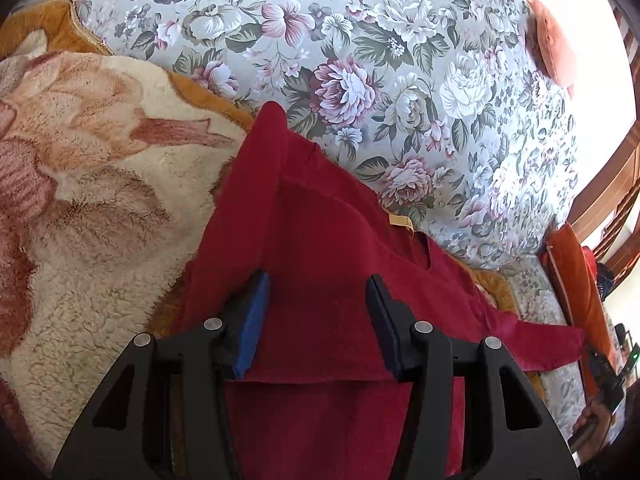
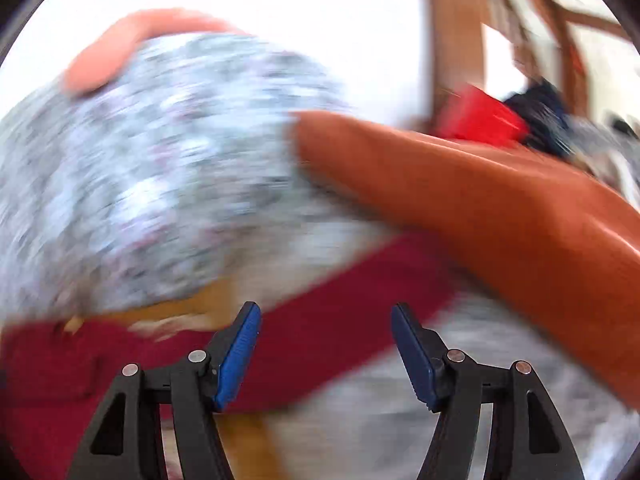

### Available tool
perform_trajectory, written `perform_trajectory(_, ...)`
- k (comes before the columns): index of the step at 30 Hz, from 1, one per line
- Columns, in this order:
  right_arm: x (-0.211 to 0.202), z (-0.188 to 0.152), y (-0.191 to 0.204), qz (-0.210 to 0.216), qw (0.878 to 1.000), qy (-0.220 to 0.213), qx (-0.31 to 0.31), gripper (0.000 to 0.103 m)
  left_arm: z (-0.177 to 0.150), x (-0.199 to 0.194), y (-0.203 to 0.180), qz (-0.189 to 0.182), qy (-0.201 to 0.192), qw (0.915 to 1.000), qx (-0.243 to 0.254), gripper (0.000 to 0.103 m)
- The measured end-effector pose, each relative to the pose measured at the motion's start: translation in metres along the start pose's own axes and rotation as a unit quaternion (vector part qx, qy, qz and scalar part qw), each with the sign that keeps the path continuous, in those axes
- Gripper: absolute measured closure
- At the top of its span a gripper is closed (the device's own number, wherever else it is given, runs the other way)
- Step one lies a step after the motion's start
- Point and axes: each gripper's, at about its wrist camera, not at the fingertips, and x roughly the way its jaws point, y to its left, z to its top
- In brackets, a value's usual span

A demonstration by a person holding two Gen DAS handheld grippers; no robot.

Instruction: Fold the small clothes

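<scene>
A dark red small garment (image 1: 320, 248) lies partly folded across a fleece blanket and a floral bedspread, with a tan label at its neck and one sleeve sticking out to the right. My left gripper (image 1: 318, 300) is open just above the garment's folded middle, holding nothing. In the blurred right wrist view the same red garment (image 2: 320, 320) runs across the lower frame. My right gripper (image 2: 326, 332) is open and empty above its sleeve end.
A cream and orange fleece blanket (image 1: 80, 200) lies at the left. The floral bedspread (image 1: 400, 60) covers the bed. An orange cushion (image 1: 552, 44) sits far right, and an orange bolster (image 2: 480, 200) lies at the bed's edge. Wooden furniture (image 1: 612, 184) stands beyond.
</scene>
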Motion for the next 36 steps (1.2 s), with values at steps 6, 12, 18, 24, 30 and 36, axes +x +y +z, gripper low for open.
perform_trajectory(6,0.021,-0.002,-0.053,0.034,0.992,0.025,0.119,0.037,0.000,0.000,0.000,0.000,0.000,1.0000,0.000,0.054)
perform_trajectory(12,0.045,0.010,-0.057,0.053,0.993,0.018,0.105,0.035,-0.001,0.000,0.000,-0.001,0.000,1.0000,-0.001,0.054)
perform_trajectory(18,0.052,0.009,-0.067,0.121,0.982,0.015,0.142,0.082,-0.001,0.000,0.001,-0.002,-0.002,1.0000,-0.001,0.054)
perform_trajectory(24,0.046,0.007,-0.060,0.103,0.986,0.015,0.129,0.097,-0.001,0.000,0.000,-0.002,-0.002,1.0000,-0.001,0.054)
perform_trajectory(30,0.041,0.007,-0.011,0.152,0.984,0.023,0.088,0.097,-0.001,0.000,0.001,-0.001,-0.002,1.0000,-0.001,0.054)
perform_trajectory(36,0.042,-0.024,0.121,0.277,0.958,0.077,0.018,0.097,-0.001,0.000,0.001,-0.004,-0.003,1.0000,-0.003,0.054)
